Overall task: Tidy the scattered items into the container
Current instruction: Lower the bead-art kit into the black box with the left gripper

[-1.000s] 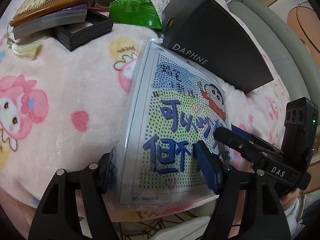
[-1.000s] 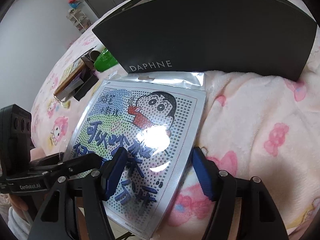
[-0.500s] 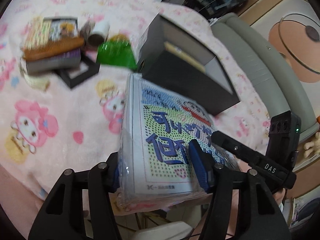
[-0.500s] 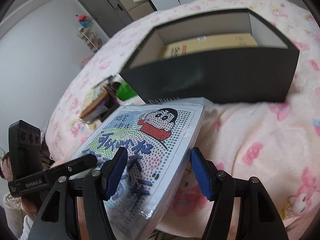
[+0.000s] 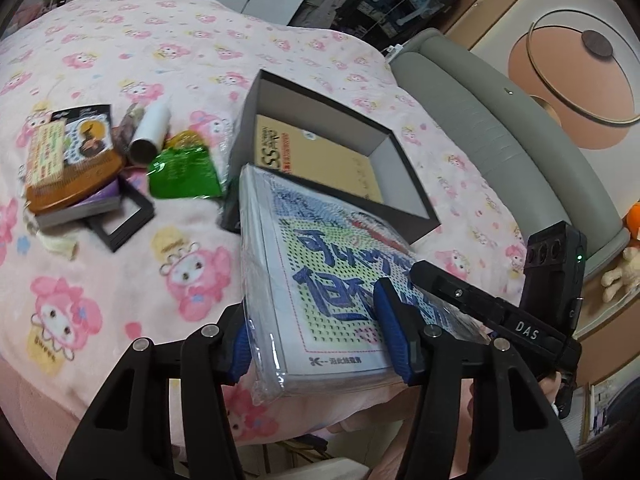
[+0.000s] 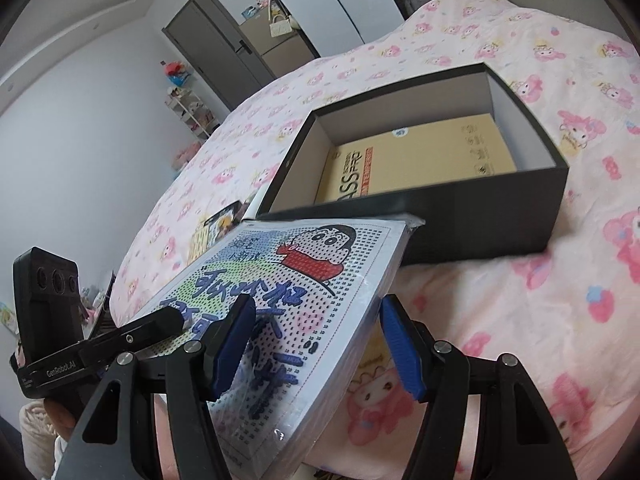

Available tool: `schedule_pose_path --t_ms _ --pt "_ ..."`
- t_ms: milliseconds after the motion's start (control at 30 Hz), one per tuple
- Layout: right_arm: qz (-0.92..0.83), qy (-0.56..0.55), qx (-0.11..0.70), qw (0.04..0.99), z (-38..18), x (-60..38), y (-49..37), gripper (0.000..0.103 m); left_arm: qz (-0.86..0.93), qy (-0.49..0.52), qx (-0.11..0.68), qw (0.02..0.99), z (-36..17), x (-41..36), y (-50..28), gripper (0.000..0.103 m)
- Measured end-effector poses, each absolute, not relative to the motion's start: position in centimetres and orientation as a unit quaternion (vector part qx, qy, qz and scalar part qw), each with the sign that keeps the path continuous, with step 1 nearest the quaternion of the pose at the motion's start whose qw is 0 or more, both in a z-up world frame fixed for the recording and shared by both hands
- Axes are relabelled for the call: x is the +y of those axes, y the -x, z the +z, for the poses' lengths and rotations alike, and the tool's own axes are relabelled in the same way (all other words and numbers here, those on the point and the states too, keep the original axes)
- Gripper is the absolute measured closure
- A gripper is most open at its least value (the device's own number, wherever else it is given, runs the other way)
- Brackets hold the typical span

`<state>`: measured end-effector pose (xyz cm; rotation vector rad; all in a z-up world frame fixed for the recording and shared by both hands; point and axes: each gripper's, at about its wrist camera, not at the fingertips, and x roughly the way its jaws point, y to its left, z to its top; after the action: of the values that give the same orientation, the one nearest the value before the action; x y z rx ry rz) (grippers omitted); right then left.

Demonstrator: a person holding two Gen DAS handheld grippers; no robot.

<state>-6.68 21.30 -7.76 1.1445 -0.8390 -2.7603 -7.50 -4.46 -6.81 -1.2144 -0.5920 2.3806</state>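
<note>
A flat plastic-wrapped cartoon craft kit (image 5: 332,280) is held in the air in front of the open black box (image 5: 404,184). My left gripper (image 5: 320,336) is shut on its near edge, one blue pad below, one on the printed face. My right gripper (image 6: 316,344) is shut on the kit's (image 6: 280,292) other near corner the same way. The box (image 6: 480,216) holds a yellow flat packet (image 6: 420,160). The kit's far edge reaches the box's near wall.
On the pink blanket (image 5: 100,280) to the left lie a wooden comb on a grey book (image 5: 76,184), a black frame (image 5: 124,220), a green packet (image 5: 184,172) and a cardboard tube (image 5: 150,132). A grey padded headboard (image 5: 500,128) runs beyond the box.
Both grippers have lifted the kit off the blanket and raised it above the level of the box's rim; the box interior now shows.
</note>
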Motion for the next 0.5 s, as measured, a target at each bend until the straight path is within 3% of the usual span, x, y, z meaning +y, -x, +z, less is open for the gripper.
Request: schedule_pose_path --t_ms 500 --pt "-0.899 -0.336 -0.28 -0.002 -5.4 25.2 8.8 0.042 0.863 0.413 -0.185 0.224 -3.7 -1.5 12.3 0.051"
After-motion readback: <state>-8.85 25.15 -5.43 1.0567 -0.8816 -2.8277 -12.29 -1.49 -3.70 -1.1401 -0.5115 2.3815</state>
